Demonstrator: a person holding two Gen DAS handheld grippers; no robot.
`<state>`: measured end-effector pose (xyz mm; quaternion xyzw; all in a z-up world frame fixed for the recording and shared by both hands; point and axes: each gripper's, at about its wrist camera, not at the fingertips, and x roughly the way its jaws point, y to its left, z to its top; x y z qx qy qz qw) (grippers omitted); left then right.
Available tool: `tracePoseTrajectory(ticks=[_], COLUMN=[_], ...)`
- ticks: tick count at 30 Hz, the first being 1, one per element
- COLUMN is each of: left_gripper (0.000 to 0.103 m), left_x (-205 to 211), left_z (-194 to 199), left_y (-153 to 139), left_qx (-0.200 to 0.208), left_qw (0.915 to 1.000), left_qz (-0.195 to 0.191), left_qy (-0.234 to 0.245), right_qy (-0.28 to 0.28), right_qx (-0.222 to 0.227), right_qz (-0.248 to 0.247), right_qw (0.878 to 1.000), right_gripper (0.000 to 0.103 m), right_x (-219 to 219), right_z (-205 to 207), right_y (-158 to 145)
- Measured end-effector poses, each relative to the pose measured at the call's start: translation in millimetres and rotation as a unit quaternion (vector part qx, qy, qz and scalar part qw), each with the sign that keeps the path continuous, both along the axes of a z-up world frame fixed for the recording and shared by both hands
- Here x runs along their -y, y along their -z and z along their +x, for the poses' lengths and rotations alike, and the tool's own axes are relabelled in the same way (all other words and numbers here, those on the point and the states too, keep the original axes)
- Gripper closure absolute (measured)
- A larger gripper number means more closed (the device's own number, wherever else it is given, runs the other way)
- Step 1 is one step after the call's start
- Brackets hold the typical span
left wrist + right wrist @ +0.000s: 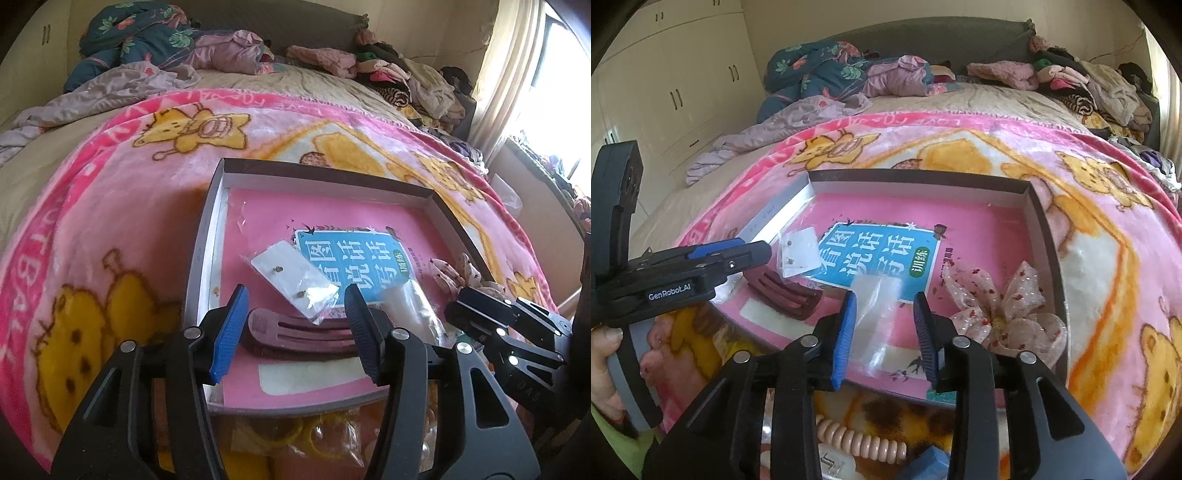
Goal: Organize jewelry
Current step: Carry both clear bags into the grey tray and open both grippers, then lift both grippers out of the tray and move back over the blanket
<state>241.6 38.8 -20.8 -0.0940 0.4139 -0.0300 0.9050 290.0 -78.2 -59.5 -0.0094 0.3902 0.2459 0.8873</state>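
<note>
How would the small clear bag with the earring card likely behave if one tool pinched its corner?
The earring bag looks thin and glossy, so probably light and slippery. The white card inside likely keeps it fairly flat. It lies loosely on the book, so a push would probably slide it.

Left wrist view: looks forward and down along its own fingers from the near left edge of the box (436, 192), close above it, facing the bed's headboard (280, 22).
Right wrist view: same direction, close over the near edge further right; the left gripper (753, 253) shows side-on at its left.
Shared: box, pink book (879, 258), blanket (1082, 236), heaped clothes (388, 77).
</note>
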Motion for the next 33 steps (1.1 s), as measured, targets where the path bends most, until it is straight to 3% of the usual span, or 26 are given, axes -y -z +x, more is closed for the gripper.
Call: tracePoseTrajectory(ticks=[11, 19, 33], left_gripper=[0.046, 0.026, 0.016], left_x=[-1, -4, -2], left_z=[-27, -52, -87], left_y=[-16, -29, -49], left_qx=[0.014, 0.026, 0.051], left_qw=[0.9999, 0.9994, 0.9984], left_qz=[-0.005, -0.012, -0.011], left_qy=[-0.006, -0.017, -0.023], right_qy=[0.011, 0.016, -0.001], right_qx=[0.027, 0.048, 0.064], right_qz=[0.005, 0.01, 0.01], right_qw=[1.0, 0.999, 0.998], right_gripper=[0.056, 0.049, 0.048], right_x=[20, 33, 40], right_z=[-25, -44, -78], right_y=[-23, -43, -60])
